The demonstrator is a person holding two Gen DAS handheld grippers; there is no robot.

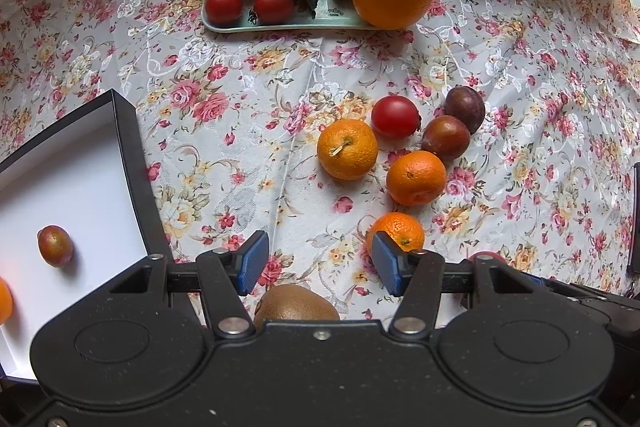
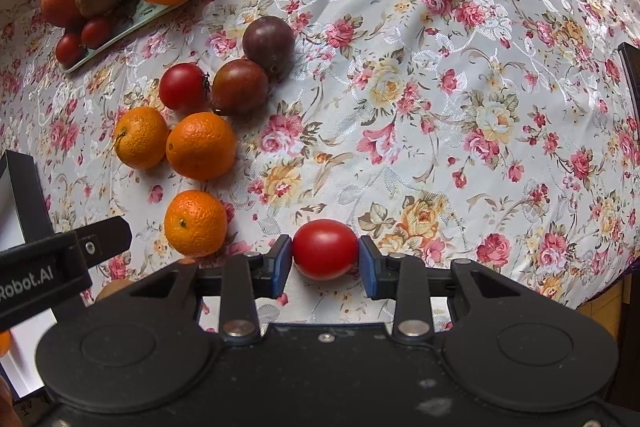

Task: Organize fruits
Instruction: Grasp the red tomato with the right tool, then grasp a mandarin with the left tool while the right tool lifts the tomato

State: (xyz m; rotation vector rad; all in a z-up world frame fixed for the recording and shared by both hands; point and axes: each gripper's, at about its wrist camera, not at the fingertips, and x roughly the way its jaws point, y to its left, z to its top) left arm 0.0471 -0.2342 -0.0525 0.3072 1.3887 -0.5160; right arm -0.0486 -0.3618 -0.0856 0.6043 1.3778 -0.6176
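Tomato (image 2: 325, 249) sits between my R gripper (image 2: 325, 259) pads, both blue pads touching its sides, so I judge it grasped, though whether it's lifted off the floral cloth (image 2: 460, 107) yet I can't tell. L gripper (image 1: 320, 263) is spread wide w/ nothing in it, hovering over a kiwi (image 1: 296, 303) partly hidden under its body. Loose pile just ahead: three mandarins, e.g. nearest one (image 2: 196, 223), another tomato (image 2: 182, 87) and two plums (image 2: 240, 87). Green tray (image 1: 280, 23) at the back already carries apple, kiwis, big orange, tomatoes, plums. White-lined box (image 1: 80, 167) on my L has one plum (image 1: 55, 245) and an orange edge showing. To do this step well: keep squeeze light, tomato skin splits easily, I reckon; lift straight up before swinging so I don't knock the nearest mandarin rolling, and keep clear of the L gripper, close on my L side.
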